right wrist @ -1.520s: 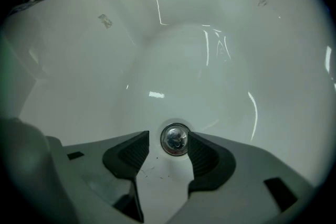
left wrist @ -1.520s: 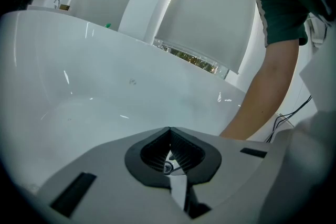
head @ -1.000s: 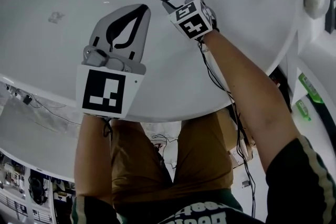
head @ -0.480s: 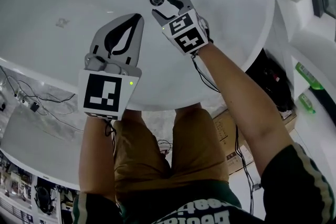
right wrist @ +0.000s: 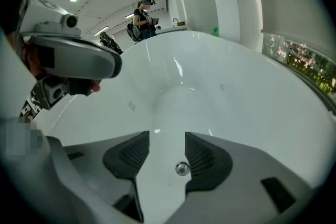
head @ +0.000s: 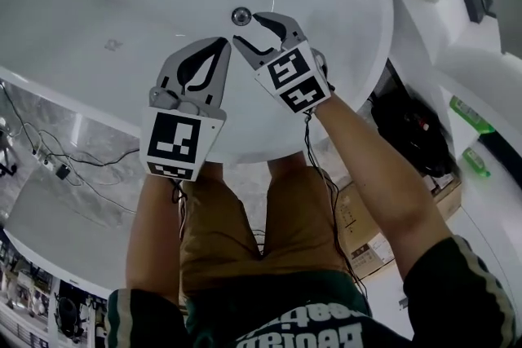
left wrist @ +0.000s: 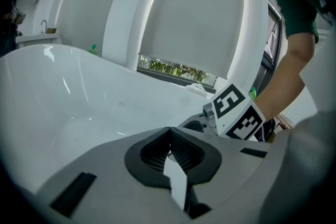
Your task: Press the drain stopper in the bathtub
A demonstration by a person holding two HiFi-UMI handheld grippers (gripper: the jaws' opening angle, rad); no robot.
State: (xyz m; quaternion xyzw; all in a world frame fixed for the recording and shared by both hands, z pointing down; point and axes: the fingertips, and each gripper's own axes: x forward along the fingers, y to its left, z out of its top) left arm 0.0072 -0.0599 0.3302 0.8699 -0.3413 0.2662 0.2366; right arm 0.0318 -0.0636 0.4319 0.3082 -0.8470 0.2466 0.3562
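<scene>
The round chrome drain stopper [head: 241, 15] sits on the floor of the white bathtub [head: 98, 4]. My right gripper [head: 249, 27] hangs just above and short of it, jaws open and empty. In the right gripper view the drain stopper [right wrist: 182, 168] shows in the gap of my right gripper [right wrist: 167, 147], near the right-hand pad. My left gripper [head: 223, 41] is held beside the right one over the tub's near side, shut with nothing in it. In the left gripper view, my left gripper [left wrist: 169, 147] has its pads pressed together.
The tub's rim [head: 245, 155] curves right in front of the person's legs. Cables [head: 73, 159] trail on the floor at the left. Green bottles [head: 471, 115] and a dark bag [head: 412, 130] lie to the right of the tub. A person [right wrist: 142, 18] stands far beyond the tub.
The right gripper has drawn back from the stopper toward the near rim and stands a little apart from it. Both grippers sit closer together; the view has shifted.
</scene>
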